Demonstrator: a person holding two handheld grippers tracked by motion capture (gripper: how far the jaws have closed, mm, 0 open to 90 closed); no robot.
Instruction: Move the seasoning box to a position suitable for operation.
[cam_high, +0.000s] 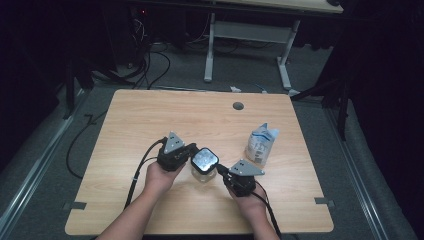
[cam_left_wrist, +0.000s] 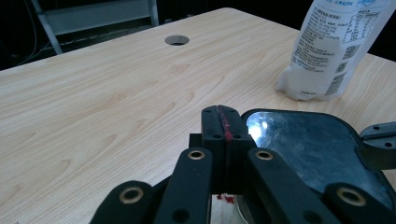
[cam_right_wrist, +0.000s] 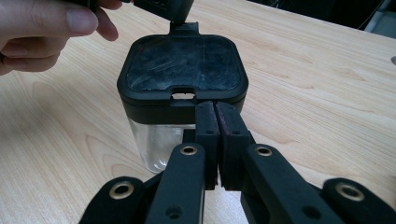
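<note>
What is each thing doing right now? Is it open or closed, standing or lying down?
Jar: clear, upright on the table, looks empty.
Lid: black, closed on the jar.
Bag: white, standing upright, apart from the jar.
Left gripper: shut, at the lid's edge.
Right gripper: shut, at the lid's opposite edge.
Table: wooden, with a round hole.

Bare desk (cam_high: 150, 120) lies open to the left and far side. A white pouch (cam_high: 261, 142) stands near the lidded jar (cam_high: 204, 165), narrowing passage on the right.
</note>
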